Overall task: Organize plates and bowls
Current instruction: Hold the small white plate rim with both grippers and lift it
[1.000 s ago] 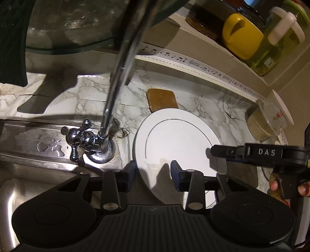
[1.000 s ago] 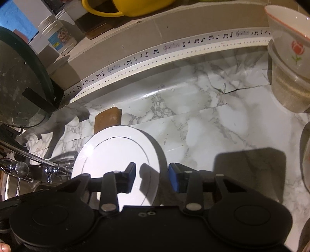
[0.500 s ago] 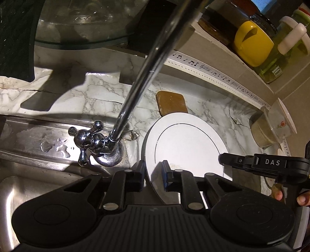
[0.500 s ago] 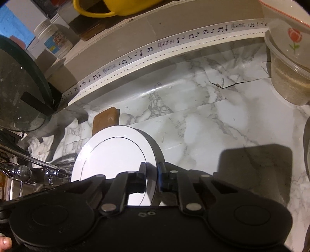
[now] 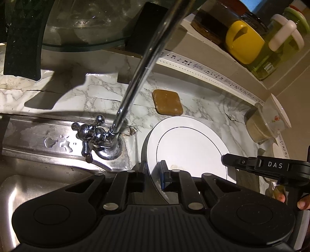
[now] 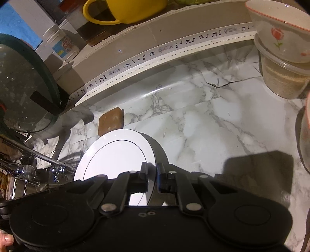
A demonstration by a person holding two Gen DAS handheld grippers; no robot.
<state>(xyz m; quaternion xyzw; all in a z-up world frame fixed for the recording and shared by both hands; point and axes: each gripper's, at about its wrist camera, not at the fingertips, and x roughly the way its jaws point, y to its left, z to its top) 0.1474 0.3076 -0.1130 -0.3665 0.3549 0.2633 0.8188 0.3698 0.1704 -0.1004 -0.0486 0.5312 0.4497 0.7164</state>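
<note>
Both hand-held grippers are clamped on one round white plate with a thin dark ring line (image 5: 189, 147); the left gripper (image 5: 153, 174) pinches the plate's near-left rim, one pad on each face; the right gripper (image 6: 152, 176) pinches the rim on the opposite side, its fingers likewise closed on the edge. In the left wrist view the right gripper's black body, lettered DAS, reaches in from the right edge, with fingertips of the person's hand (image 5: 290, 201) showing below it.

The plate is tilted over the white grey-veined marble counter (image 6: 203, 120), a dark shadow beneath it; whether any part still touches the counter I cannot tell. Just beyond its far rim lies a brown rounded-square soap bar (image 5: 167, 101), flat on the marble.

To the left stands a chrome tap with a cross handle (image 5: 93, 135), its long spout rising across the view; it sits on the wet rim of a stainless steel sink (image 5: 38, 174). A large round glass lid (image 6: 23, 83) stands behind the tap.

At the counter's right end a white floral bowl with a red rim (image 6: 279, 36) rests in the mouth of a clear plastic tub of beige grains (image 6: 284, 81). A white strip printed with music notes (image 6: 174, 46) runs along the ledge; above it sits a yellow mug (image 6: 127, 9).
</note>
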